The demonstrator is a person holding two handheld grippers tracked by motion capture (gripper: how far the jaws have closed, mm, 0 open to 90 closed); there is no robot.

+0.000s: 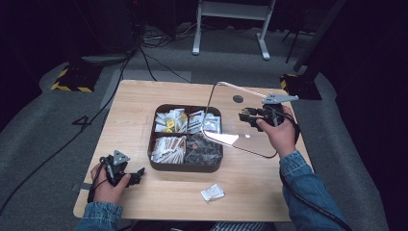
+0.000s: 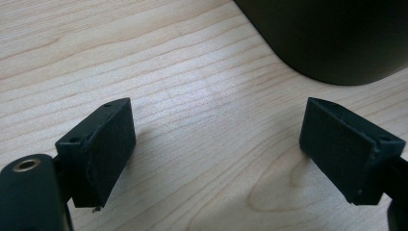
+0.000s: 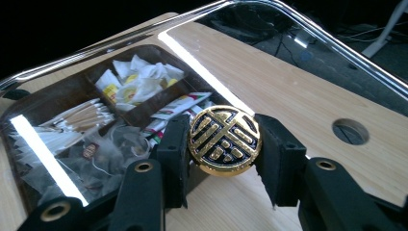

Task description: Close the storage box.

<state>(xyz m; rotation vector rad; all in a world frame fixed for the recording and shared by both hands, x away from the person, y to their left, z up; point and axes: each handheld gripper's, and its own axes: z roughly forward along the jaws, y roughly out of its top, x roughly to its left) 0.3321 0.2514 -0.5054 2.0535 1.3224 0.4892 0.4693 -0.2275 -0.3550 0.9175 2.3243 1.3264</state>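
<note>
A: Gripping the gold knob (image 3: 224, 140), the right gripper (image 1: 248, 116) holds the clear lid (image 1: 240, 126) tilted at three o'clock of the box (image 1: 185, 166).

B: Keep it clamped, swing wide of the packets. The left gripper (image 1: 134, 176), at seven o'clock, gapes empty.

— Worn on both arms? Blue denim sleeves (image 1: 308, 185), buttoned cuffs.
— And the grippers? Black left gripper (image 2: 219, 144), flat matte pads (image 2: 103, 151). Black right gripper (image 3: 221, 144), brass-ringed screw holes, grey three-cornered plate (image 1: 279, 98) on top, black cable (image 1: 308, 204) trailing.
</note>
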